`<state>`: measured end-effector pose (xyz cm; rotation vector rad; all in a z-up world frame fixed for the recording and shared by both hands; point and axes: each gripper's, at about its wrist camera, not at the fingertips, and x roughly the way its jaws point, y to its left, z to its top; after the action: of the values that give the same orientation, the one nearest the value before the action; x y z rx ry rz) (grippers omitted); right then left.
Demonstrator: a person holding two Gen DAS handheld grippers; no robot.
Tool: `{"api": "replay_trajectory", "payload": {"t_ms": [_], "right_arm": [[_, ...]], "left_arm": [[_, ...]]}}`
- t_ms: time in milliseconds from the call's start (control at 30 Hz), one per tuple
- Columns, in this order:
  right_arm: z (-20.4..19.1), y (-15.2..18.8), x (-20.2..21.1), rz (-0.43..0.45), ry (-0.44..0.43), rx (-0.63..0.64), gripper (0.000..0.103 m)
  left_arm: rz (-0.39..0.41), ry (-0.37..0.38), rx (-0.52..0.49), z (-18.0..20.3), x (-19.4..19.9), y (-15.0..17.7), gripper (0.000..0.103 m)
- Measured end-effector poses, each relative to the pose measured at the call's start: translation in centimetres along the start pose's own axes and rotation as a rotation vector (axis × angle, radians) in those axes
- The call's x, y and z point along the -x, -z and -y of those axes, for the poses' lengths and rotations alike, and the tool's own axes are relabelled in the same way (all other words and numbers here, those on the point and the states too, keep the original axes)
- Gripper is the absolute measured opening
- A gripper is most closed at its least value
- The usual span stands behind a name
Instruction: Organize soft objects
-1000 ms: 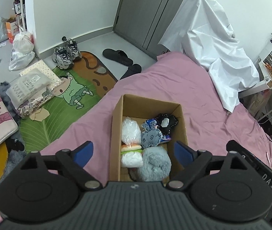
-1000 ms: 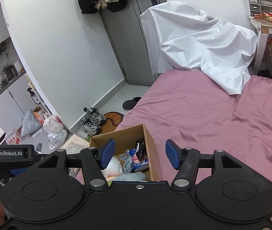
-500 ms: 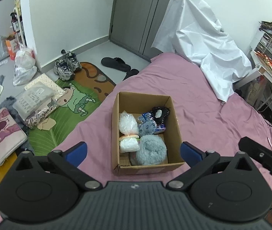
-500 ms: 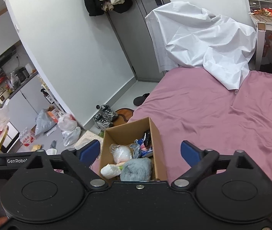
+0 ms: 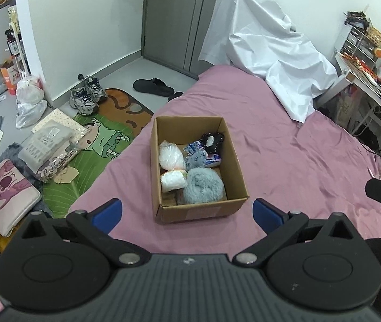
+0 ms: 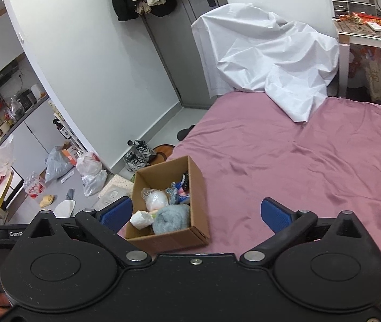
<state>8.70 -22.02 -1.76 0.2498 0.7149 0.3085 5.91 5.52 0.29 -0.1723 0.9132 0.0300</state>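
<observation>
Both grippers – left, right – wide open, holding nothing; box near bed's left edge – liable to slide off if nudged

A brown cardboard box is sitting open on the pink bed, holding a fluffy grey-blue plush, 2 white bagged bundles and a dark toy.

Even, bright indoor light, source not visible. Shadows soft; white sheet near blown out, no hard glare. Strong fisheye bending at edges: wall curves. Focus sharp throughout, no motion blur.
</observation>
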Motion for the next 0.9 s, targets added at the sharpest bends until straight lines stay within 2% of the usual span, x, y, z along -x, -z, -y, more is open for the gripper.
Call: {"api": "replay_trajectory", "payload": {"t_ms": [300, 600, 900], "right_arm": [[1.5, 0.9, 2.6, -0.014, 0.006, 0.006, 0.103], [1.4, 2.0, 4.3, -0.015, 0.04, 0.061, 0.103], [1.1, 2.9, 4.4, -0.036, 0.045, 0.107, 0.103]], "left_arm": [[-0.009, 0.009, -0.08, 2.0, 1.6, 1.1, 0.103], [0.024, 0.006, -0.123, 2.7, 3.5, 2.1, 0.103], [0.028, 0.009, -0.111, 2.6, 3.8, 2.4, 0.103]]}}
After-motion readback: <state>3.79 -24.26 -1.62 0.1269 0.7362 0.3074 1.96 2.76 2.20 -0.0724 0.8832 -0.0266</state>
